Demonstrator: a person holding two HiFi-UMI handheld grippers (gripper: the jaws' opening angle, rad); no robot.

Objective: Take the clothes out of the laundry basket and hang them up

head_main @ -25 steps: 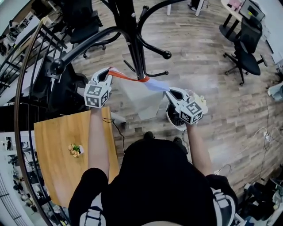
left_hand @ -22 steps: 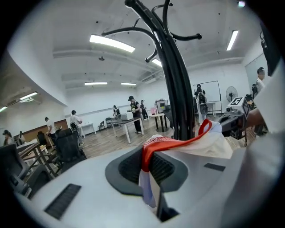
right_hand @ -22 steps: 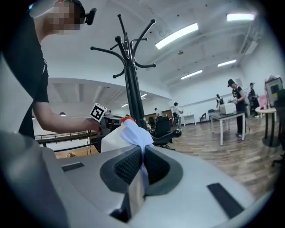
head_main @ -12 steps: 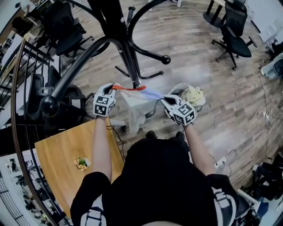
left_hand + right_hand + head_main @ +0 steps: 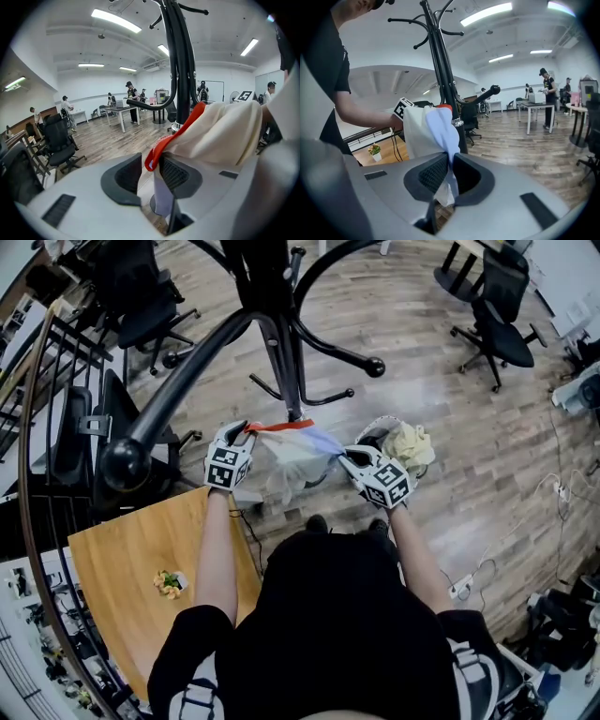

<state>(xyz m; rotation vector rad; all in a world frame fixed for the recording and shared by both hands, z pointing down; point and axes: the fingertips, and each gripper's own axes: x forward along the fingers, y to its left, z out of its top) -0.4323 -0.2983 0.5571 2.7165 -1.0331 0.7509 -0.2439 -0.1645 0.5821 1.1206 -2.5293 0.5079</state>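
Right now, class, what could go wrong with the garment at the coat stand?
Left gripper: its jaws have just been opening; the garment's orange edge lies loose between them and may slip out.
Right gripper: jaws also just opening on the blue corner; the garment could drop.

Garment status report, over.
Left gripper fingers just opened, orange hem loose between. Right gripper fingers easing open, blue cloth pinched. Garment spans both, beside coat rack. Nothing blocking.
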